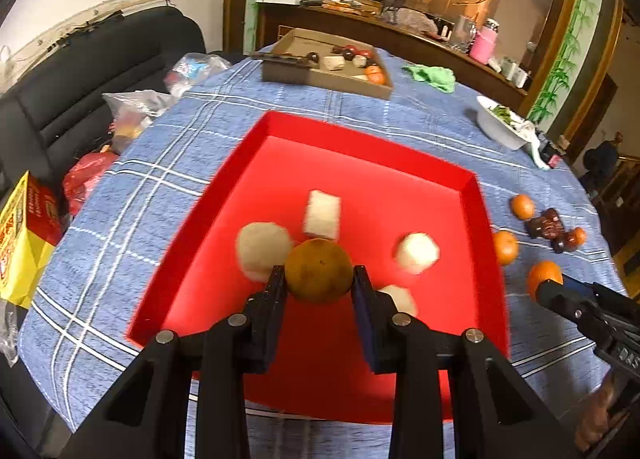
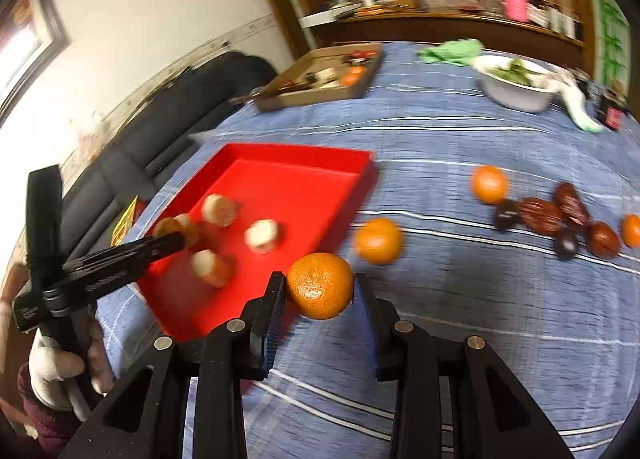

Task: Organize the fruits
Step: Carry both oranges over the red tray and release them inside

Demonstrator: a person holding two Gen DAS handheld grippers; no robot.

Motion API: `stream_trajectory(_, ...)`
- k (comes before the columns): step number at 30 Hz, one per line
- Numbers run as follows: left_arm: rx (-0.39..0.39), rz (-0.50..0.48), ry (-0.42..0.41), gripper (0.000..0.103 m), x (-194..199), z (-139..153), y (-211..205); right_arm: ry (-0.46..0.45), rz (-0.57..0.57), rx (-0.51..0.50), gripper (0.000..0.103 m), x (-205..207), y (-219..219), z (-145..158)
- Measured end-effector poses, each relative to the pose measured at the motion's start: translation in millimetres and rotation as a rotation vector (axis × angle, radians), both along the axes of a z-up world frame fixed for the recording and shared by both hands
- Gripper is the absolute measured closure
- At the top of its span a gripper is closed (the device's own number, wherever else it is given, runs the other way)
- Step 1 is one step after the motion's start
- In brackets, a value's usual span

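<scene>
My left gripper [image 1: 319, 273] is shut on a brownish round fruit [image 1: 319, 270] and holds it over the red tray [image 1: 360, 139], which holds several pale peeled pieces [image 1: 322, 214]. My right gripper [image 2: 320, 283] is shut on a bright orange [image 2: 320, 285], above the blue checked cloth just right of the tray [image 2: 304, 151]. Loose oranges [image 2: 378, 240] and dark brown dates [image 2: 540, 215] lie on the cloth to the right. The right gripper with its orange also shows in the left wrist view [image 1: 546, 279]. The left gripper shows in the right wrist view [image 2: 172, 243].
A cardboard box [image 1: 328, 79] with mixed fruits stands at the table's far side. A green cloth [image 1: 432, 75] and a white bowl of greens [image 1: 502, 125] sit far right. A dark sofa with bags [image 1: 132, 111] is left of the table.
</scene>
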State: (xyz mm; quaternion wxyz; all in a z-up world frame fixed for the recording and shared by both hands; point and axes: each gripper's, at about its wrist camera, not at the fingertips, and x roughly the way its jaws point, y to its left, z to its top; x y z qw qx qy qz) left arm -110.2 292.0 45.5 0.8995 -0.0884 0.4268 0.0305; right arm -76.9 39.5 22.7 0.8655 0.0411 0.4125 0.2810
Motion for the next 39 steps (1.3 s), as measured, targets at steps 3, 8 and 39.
stream_trajectory(3,0.012,0.003,0.000,0.072,-1,-4,3,-0.005,0.046,-0.019,0.066,-6,26,-2)
stream_trajectory(8,0.001,-0.003,0.002,0.071,-1,-9,7,-0.024,0.106,-0.070,0.065,-14,60,-7)
stream_trajectory(39,-0.254,-0.041,-0.093,0.028,-3,30,-5,-0.035,0.005,0.002,0.053,-9,26,-2)
